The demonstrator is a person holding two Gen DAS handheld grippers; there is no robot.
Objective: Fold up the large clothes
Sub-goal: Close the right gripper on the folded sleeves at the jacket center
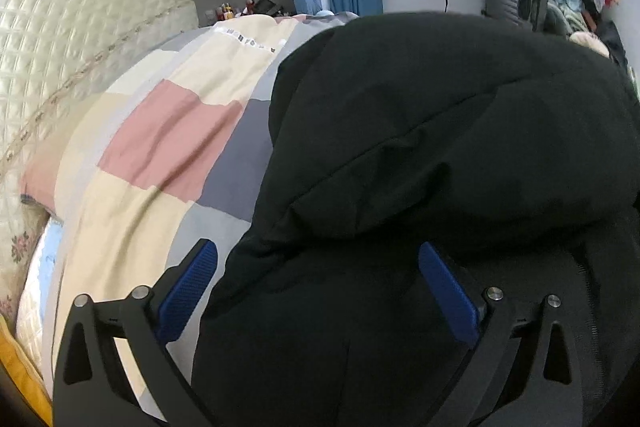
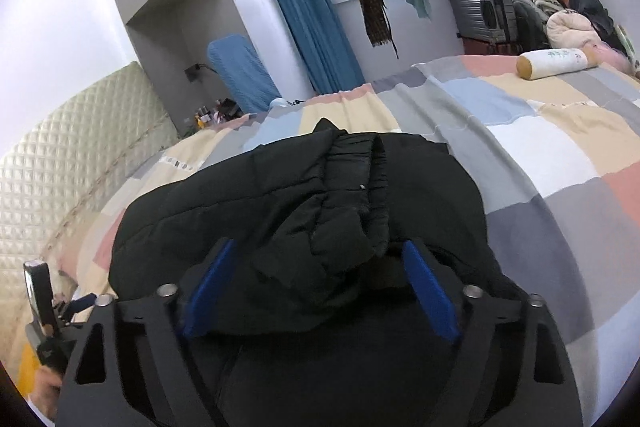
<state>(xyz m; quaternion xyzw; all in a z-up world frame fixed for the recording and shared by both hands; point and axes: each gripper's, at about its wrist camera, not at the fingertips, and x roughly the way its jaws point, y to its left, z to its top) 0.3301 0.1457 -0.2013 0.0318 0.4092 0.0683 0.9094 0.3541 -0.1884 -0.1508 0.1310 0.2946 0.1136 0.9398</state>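
Both grippers, left (image 1: 318, 287) and right (image 2: 318, 285), stand wide open, gripping nothing; black padded jacket (image 2: 304, 211) lies between and ahead, its near edge hidden beneath them.

My right gripper (image 2: 316, 291) with blue pads spread around a bunched fold of black puffer jacket (image 2: 304, 211), pads not pressing, jacket on patchwork bedspread (image 2: 540, 147), cylindrical bolster pillow (image 2: 554, 62) far beyond
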